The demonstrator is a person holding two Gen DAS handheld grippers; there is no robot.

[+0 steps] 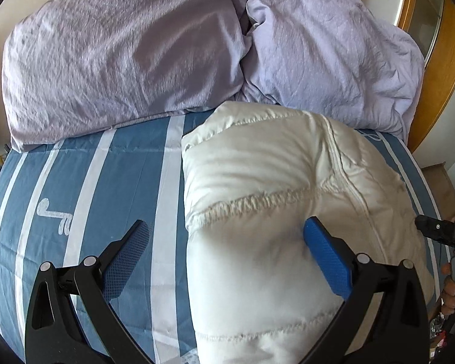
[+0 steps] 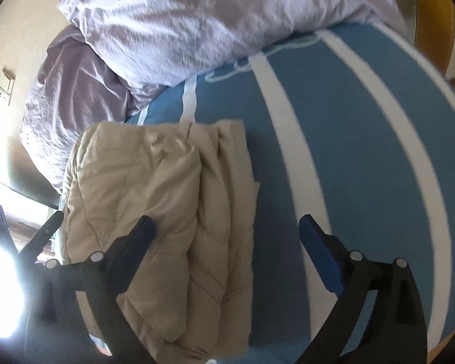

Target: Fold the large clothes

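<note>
A cream quilted puffer jacket (image 1: 273,166) lies folded into a thick bundle on the blue sheet with white stripes (image 1: 112,182). My left gripper (image 1: 226,226) hovers over the bundle's near left edge. It is open wide: the right pad (image 1: 327,257) is over the jacket, the left pad (image 1: 127,257) over bare sheet. In the right wrist view the jacket (image 2: 154,176) sits left of centre on the striped sheet (image 2: 333,151). My right gripper (image 2: 226,223) is open wide above the bundle's right edge, with nothing gripped.
A lilac duvet and pillow (image 1: 136,54) are piled across the head of the bed. Wooden furniture (image 1: 439,97) stands at the right. A hand (image 1: 450,291) holding the other black gripper body (image 1: 439,230) shows at the right edge. Strong glare (image 2: 3,288) fills the lower left.
</note>
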